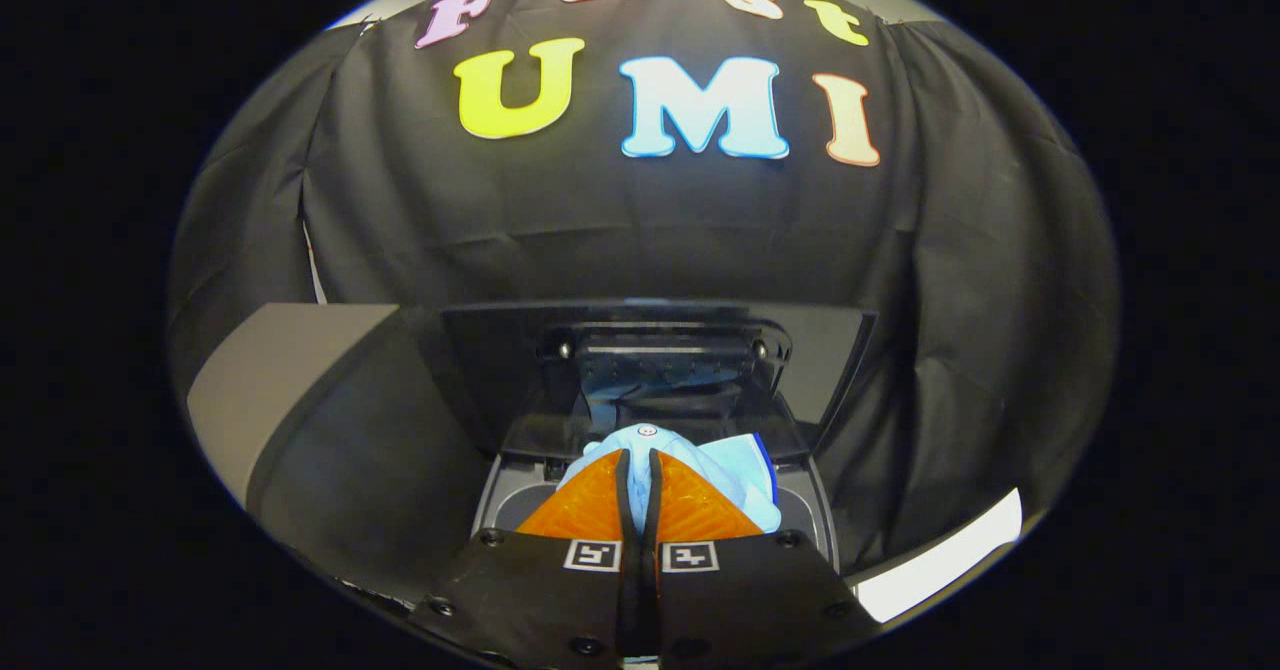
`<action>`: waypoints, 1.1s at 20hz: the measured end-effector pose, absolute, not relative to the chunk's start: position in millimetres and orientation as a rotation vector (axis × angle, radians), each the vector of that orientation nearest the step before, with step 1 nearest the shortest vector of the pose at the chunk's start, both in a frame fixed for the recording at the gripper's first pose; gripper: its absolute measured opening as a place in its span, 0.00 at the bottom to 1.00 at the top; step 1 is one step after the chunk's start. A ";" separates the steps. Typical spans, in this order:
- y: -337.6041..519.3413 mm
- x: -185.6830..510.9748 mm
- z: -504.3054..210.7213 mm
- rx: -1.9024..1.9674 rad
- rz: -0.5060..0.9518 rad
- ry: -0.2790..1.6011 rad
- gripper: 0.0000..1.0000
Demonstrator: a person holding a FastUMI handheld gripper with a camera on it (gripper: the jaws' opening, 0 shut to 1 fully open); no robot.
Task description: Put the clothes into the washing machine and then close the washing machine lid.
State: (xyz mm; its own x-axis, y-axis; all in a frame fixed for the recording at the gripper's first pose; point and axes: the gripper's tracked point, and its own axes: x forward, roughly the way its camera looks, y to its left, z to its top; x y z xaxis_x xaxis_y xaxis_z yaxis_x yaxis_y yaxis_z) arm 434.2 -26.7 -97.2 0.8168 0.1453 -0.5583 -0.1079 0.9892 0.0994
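A black cloth wall closes off the back of the booth, and in front of it stands a dark washing machine (820,510) with a grey panel (280,380) at its 9 o'clock side. The lid (660,360) of the machine stands raised, tilted back toward the wall, at 12 o'clock from the gripper (637,460).

The gripper's two orange fingers (590,505) are drawn almost together, with only a thin dark slit between them. A light-blue garment (735,475) bunches around and just beyond the fingertips, spilling mostly toward 2 o'clock, with a small white button (647,430) showing at its top. The cloth appears to be pinched in the slit, so the gripper is judged to be holding the garment, though the contact itself is hidden by the fingers.

Progress, as judged from this moment: the garment hangs over the open mouth of the machine, between the fingers and the raised lid, but has not been let go. Whether it already rests on the drum cannot be told. What remains is to lower and release the clothes into the opening, draw the fingers clear, then reach to 12 o'clock for the lid and bring it down. The closing step is not yet begun, since the lid is fully up.
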 end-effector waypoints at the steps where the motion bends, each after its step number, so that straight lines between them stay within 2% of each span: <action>1: -27.8 435.1 -107.7 0.068 0.127 0.618 0.01; 10: -24.3 434.8 -194.5 0.061 0.074 0.826 0.01; 17: -16.5 434.0 -199.5 0.079 0.092 0.837 0.02; 22: -18.5 442.0 -190.7 0.197 0.019 0.807 0.96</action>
